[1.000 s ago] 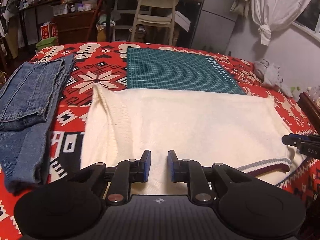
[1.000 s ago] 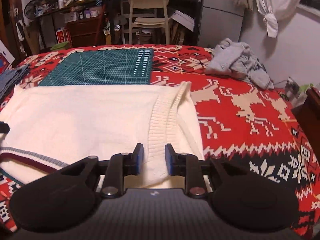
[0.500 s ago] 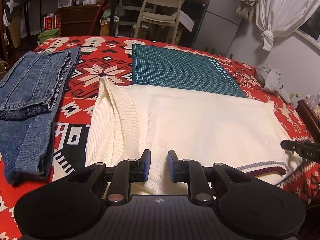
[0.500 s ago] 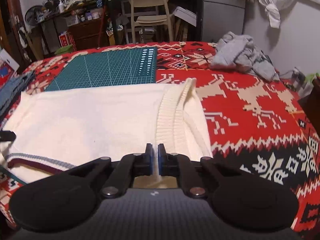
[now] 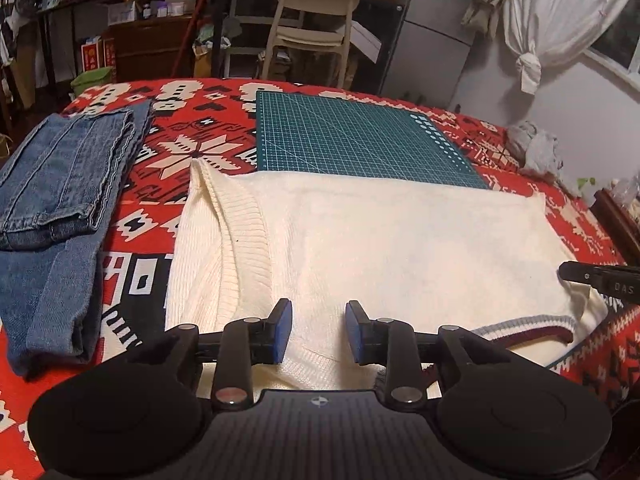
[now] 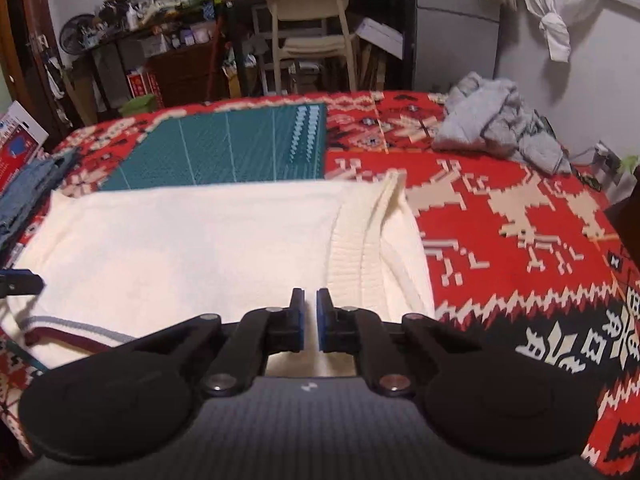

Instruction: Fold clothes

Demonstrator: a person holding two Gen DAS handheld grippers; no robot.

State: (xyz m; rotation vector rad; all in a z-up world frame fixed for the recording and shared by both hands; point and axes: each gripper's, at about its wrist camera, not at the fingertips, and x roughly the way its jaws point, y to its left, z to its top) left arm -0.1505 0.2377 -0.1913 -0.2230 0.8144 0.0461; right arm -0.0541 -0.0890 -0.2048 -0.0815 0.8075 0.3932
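We see the cream sweater (image 5: 392, 248) lying crosswise, near hem under both tongs: left tongs (image 5: 318, 332) spread, right tongs (image 6: 310, 320) nearly pressed together, grip unclear.

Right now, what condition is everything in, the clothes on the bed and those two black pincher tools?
Cream knitted sweater: spread flat, sleeves folded in, far edge overlapping the mat.
Blue denim jeans: folded, lying left of the sweater.
Grey garment: crumpled in a heap, unfolded.
Green cutting mat: flat on the red patterned blanket.
Left gripper: open, over the sweater's near edge.
Right gripper: nearly closed, a pinch of cream fabric apparently between its blue pads.
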